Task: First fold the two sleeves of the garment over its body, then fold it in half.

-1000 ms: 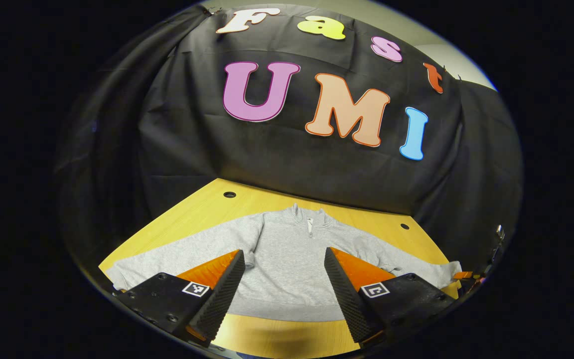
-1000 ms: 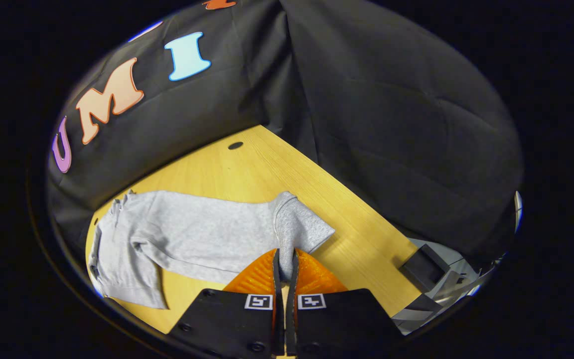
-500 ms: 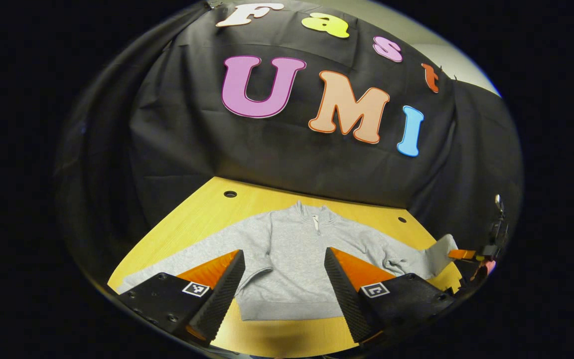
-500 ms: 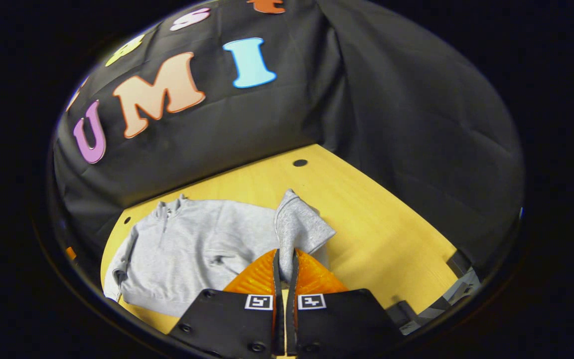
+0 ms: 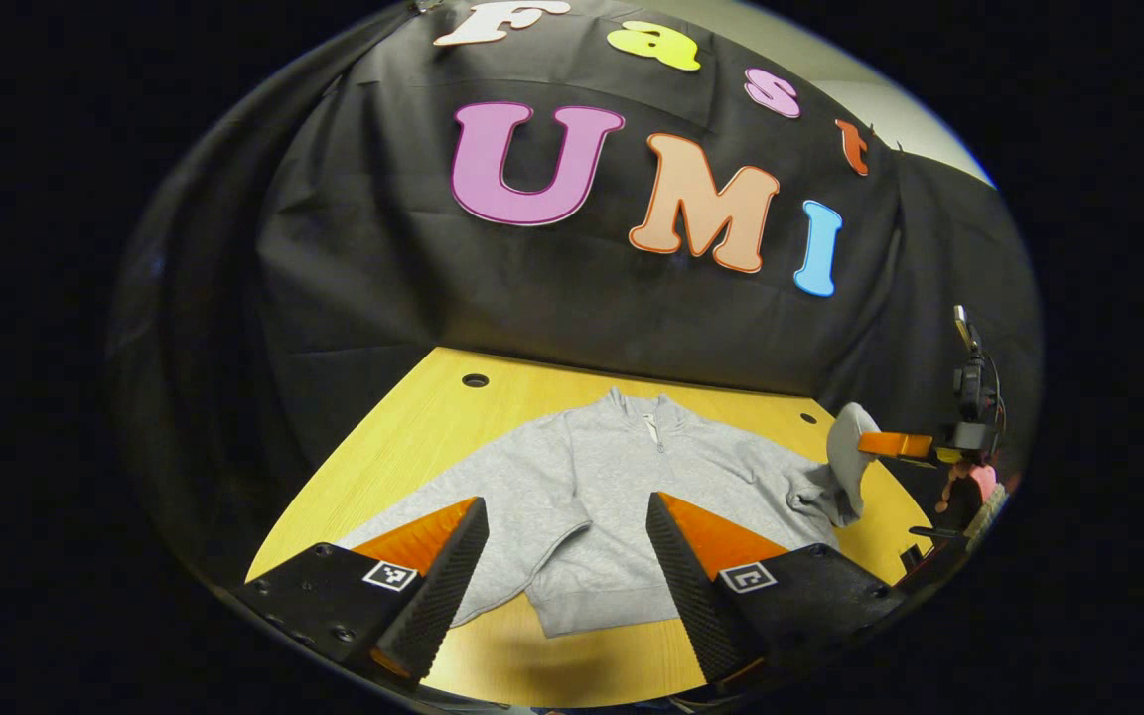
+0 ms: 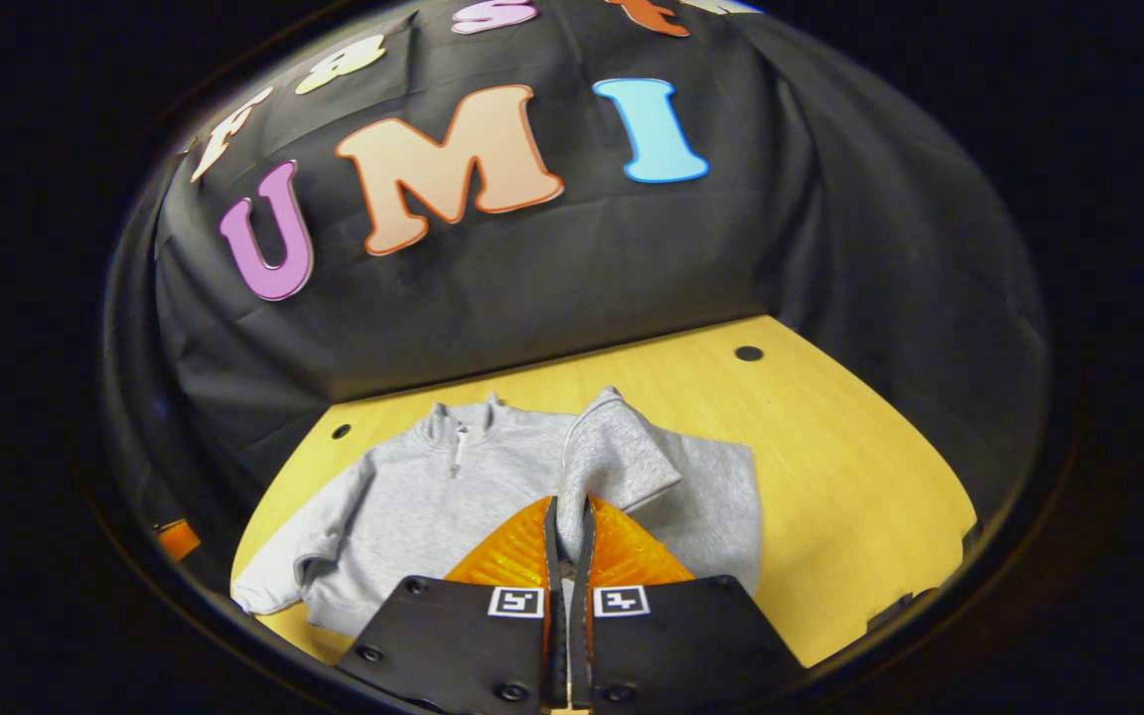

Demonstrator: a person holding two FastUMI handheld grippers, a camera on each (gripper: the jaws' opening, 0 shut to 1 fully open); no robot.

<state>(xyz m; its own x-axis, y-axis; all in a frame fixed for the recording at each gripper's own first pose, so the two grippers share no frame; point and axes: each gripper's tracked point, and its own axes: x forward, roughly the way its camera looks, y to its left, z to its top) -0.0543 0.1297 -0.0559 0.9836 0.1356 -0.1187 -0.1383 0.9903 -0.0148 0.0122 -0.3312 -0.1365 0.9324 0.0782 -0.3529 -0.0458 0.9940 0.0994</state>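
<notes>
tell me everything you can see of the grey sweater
The sweater is light grey, soft knit, with a short zip collar and ribbed hem. It lies front up on the wooden table. One sleeve lies flat beside the body; the other's cuff is pinched in the right gripper and lifted over the body.

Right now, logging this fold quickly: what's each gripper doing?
Left gripper: open, holding nothing, above the sweatshirt.
Right gripper: shut on the sleeve cuff, lifted over the body.
</notes>
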